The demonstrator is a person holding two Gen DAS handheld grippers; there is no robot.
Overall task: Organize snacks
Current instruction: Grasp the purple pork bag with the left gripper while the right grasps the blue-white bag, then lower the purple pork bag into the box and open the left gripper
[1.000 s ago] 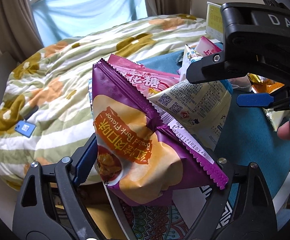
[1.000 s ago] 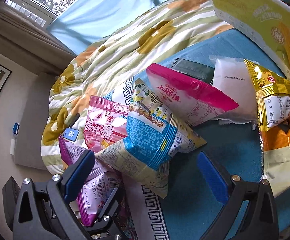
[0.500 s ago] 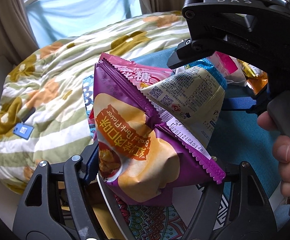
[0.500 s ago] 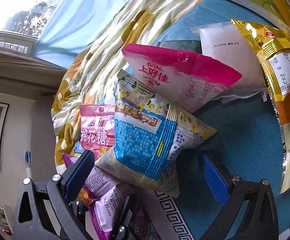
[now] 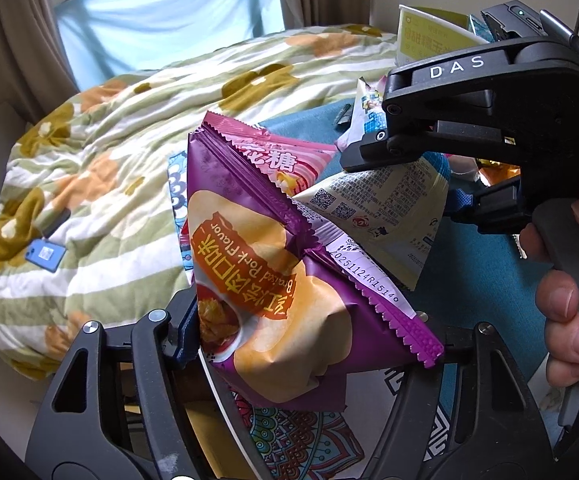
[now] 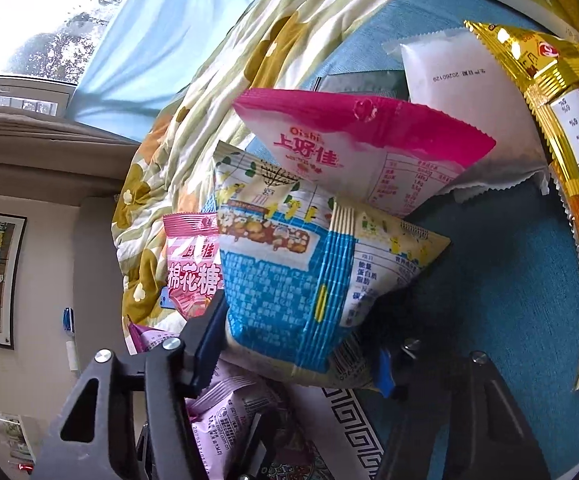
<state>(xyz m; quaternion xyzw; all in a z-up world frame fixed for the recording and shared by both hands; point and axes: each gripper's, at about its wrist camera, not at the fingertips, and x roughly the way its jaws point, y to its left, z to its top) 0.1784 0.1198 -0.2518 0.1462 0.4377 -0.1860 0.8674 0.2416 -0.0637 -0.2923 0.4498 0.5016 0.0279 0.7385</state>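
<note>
Left gripper (image 5: 309,336): clamped on a purple snack bag (image 5: 289,280), held above the counter's edge.
Right gripper (image 6: 301,344): closed around a blue-and-cream snack bag (image 6: 305,280) on the blue counter (image 6: 509,280).
Nearby: pink bag (image 6: 353,152), gold bag (image 6: 557,100).

left claw (image 5: 309,340): chip bag (image 5: 273,280) between its fingers | candy bag (image 5: 285,160) just beyond | right claw (image 6: 297,356): popcorn bag (image 6: 301,280) between fingers | cracker bag (image 6: 353,148) behind it, quilt (image 6: 217,92) farther left
</note>
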